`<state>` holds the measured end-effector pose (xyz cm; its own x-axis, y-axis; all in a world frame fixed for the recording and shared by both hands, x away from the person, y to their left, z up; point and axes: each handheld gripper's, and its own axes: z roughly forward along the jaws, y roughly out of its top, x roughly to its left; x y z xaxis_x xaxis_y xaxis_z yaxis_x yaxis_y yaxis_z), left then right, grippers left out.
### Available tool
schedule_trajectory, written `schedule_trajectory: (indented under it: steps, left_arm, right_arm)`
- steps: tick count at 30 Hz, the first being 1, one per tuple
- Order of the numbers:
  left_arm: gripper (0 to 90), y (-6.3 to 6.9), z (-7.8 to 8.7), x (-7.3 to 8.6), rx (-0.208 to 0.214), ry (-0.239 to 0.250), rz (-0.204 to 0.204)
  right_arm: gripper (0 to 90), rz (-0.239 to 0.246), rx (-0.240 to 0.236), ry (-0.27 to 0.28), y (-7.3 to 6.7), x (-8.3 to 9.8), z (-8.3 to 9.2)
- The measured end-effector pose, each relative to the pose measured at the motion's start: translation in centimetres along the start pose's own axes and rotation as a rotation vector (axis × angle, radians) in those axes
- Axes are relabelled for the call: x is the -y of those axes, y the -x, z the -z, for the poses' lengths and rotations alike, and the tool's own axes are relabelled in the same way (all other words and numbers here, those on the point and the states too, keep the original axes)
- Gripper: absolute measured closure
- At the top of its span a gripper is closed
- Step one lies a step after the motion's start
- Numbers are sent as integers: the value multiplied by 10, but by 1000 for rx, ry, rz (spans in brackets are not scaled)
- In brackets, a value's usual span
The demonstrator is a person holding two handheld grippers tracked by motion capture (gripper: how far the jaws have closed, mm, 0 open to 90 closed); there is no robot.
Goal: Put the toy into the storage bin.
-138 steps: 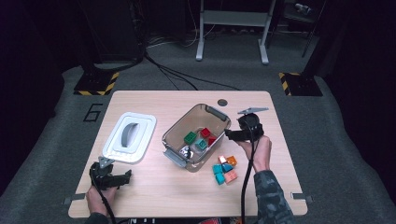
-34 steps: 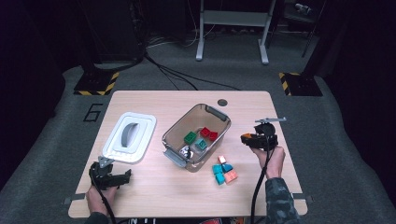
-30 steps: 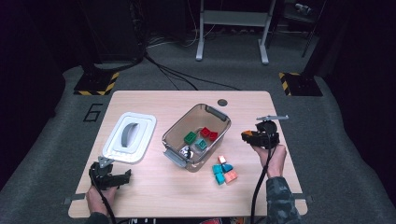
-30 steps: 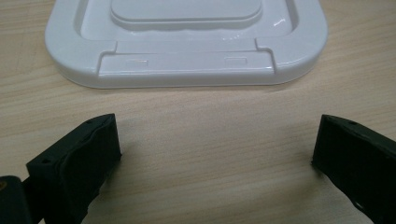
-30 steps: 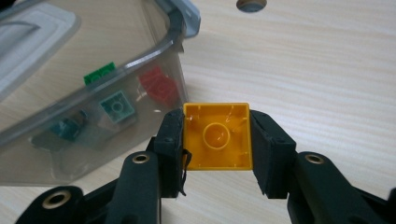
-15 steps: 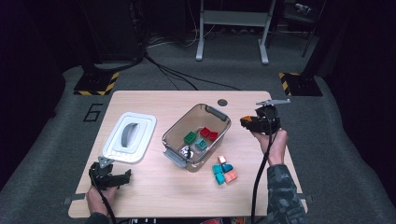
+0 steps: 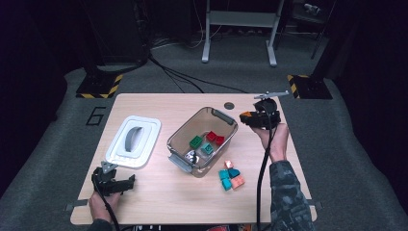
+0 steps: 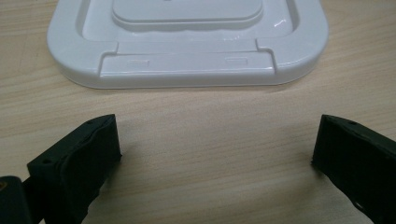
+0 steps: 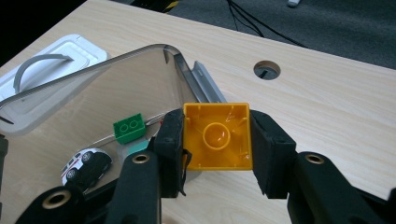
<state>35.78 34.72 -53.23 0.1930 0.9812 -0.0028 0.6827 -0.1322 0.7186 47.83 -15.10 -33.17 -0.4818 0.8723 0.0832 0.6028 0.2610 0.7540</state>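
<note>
Right gripper: fingers clenched on a yellow block, hollow underside facing the camera, held above the counter beside the far right corner of the clear bin. The high view shows it as an orange speck at the gripper.

Left gripper: fingers released, spread wide on bare wood just before the white lid; it sits at the near left edge in the high view.

Bin contents: green block, red blocks, teal block, toy car.

Loose blocks lie near the bin.
</note>
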Motion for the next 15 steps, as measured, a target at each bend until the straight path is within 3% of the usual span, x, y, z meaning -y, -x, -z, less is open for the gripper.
schedule_trajectory:
  steps: [6,15]
  left_arm:
    - [6,0,0,0,-3,2,-3]
    - [6,0,0,0,0,0,-1]
  right_arm:
    - [588,23,-29,-23,-13,-6,-15]
    - [587,51,-58,-115,-29,-1,-46]
